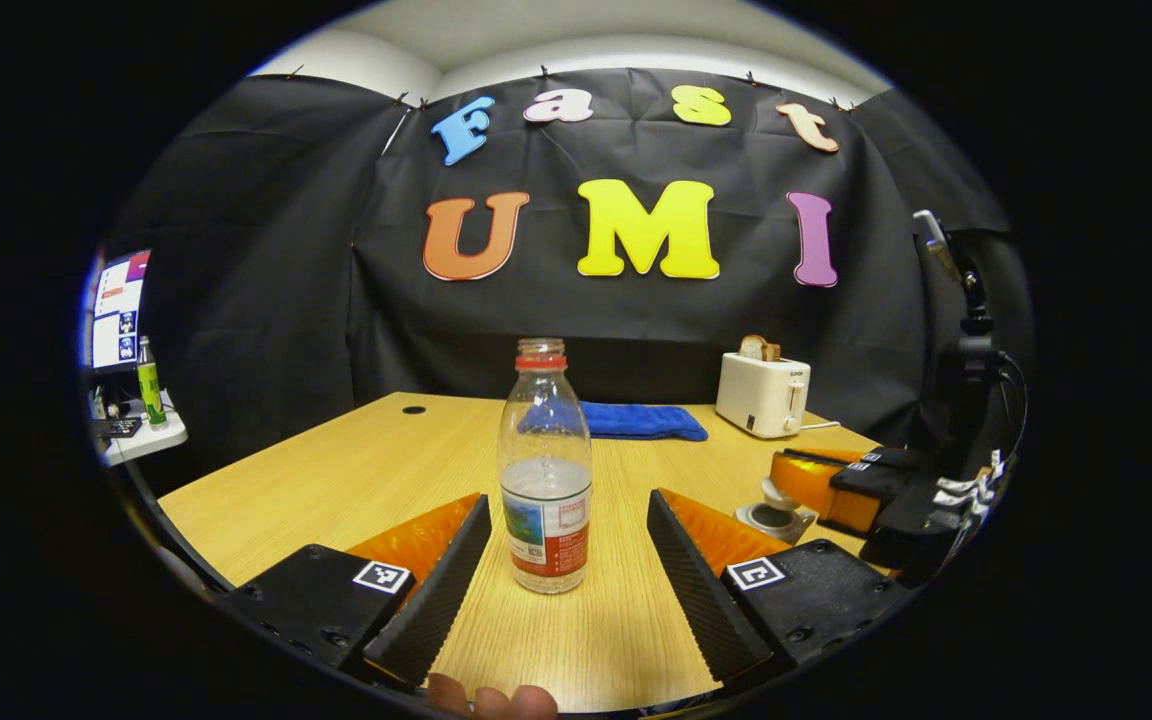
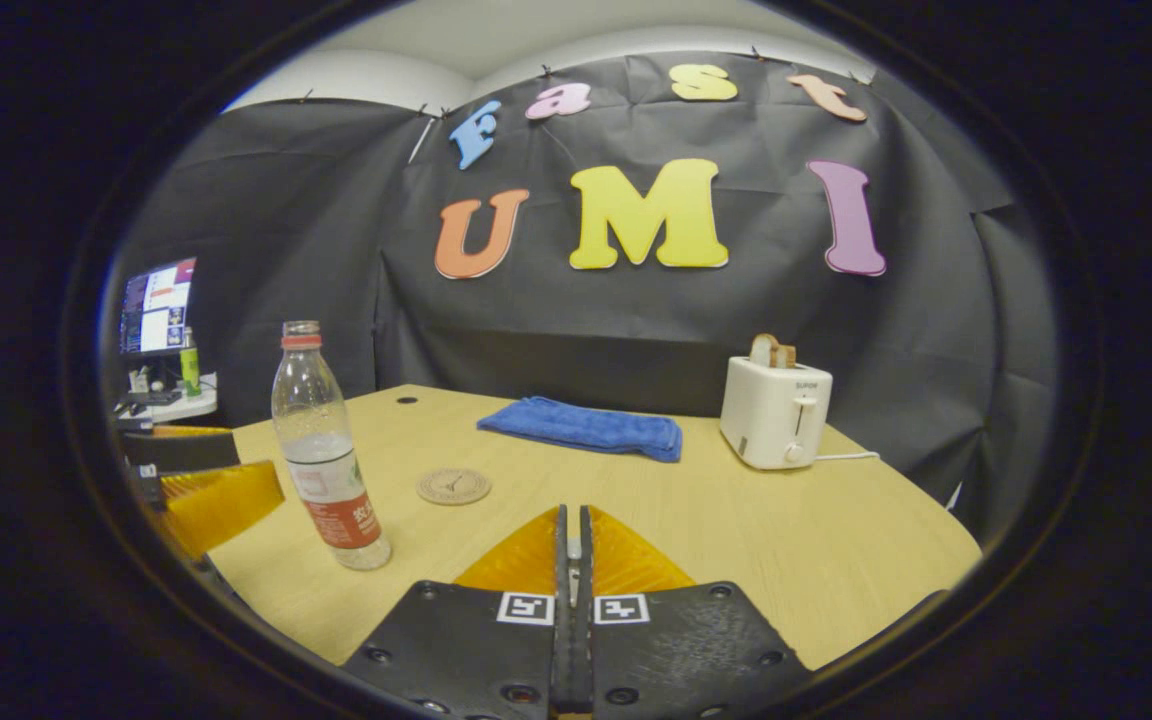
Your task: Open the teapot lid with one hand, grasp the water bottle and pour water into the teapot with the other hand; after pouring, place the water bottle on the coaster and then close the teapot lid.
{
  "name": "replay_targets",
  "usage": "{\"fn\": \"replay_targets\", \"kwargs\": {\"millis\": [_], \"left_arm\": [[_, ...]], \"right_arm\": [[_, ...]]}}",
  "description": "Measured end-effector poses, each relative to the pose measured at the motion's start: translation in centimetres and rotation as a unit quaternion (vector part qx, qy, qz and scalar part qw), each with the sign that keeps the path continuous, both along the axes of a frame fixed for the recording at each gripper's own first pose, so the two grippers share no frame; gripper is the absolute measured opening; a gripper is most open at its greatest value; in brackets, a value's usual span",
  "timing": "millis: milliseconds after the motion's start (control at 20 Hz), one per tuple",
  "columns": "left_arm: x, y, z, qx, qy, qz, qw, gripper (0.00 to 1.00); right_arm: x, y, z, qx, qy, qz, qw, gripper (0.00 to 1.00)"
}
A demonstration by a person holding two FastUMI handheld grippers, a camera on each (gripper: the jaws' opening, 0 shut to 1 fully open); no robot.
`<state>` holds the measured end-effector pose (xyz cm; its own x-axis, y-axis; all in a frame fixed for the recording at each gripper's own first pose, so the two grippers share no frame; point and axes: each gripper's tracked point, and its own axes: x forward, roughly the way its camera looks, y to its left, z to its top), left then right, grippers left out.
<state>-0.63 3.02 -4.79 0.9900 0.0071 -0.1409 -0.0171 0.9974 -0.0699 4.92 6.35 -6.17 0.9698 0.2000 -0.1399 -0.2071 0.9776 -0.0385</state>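
Landmark: water bottle point(image 1: 545, 470), upright on the wooden table point(image 1: 336, 480), uncapped, part-filled with water.

Left gripper point(image 1: 568, 560): jaws spread wide, released, one finger on each side of the bottle's base; neither finger touches it. A fingertip of the holding hand point(image 1: 491, 700) shows at the near edge, in front of the bottle.

Right gripper point(image 2: 572, 560): jaws clenched together. Something small and pale sits in the slit between the fingers; cannot tell what it is. In the left gripper view this gripper lies to the right of the bottle and a little behind it, with the teapot's top point(image 1: 774, 508) just beside its fingers; whether the lid is gripped cannot be told.

Coaster point(image 2: 453, 486): flat on the table, behind the bottle and to its right in the right gripper view, bare.

Farther behind the bottle: blue cloth point(image 1: 641, 421), folded flat. Right of the cloth, white toaster point(image 1: 762, 394) with a slice of bread standing in it.

Far left of the bottle, off the table: monitor point(image 2: 156, 305) and a green bottle point(image 1: 149, 381) on a side shelf.
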Motion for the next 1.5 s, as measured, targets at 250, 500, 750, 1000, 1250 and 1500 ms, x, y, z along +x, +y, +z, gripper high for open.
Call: {"fn": "replay_targets", "kwargs": {"millis": [250,500,750,1000,1250,1500], "left_arm": [[2.0,-0.1,-2.1,-0.008,0.024,-0.010,1.000,0.99],[4.0,1.1,-4.0,-0.008,0.049,-0.002,0.999,0.99],[5.3,1.9,-5.1,-0.010,0.061,0.009,0.998,0.99],[5.7,1.1,-4.8,0.003,0.057,-0.014,0.998,0.97],[5.6,1.2,-4.5,0.035,0.067,-0.017,0.997,0.80],[5.4,2.4,-1.8,0.144,0.055,-0.001,0.988,0.77]], "right_arm": [[-1.2,-1.3,1.1,-0.008,-0.018,-0.008,1.000,0.00],[-1.8,-3.1,1.6,-0.008,-0.023,-0.020,1.000,0.00],[-1.8,-4.6,1.5,-0.005,-0.020,-0.031,0.999,0.00],[-1.9,-5.2,1.6,-0.004,-0.021,-0.034,0.999,0.00],[-2.1,-5.8,1.7,0.003,-0.023,-0.033,0.999,0.00],[-2.5,-7.3,2.0,0.009,-0.026,-0.037,0.999,0.00]]}}
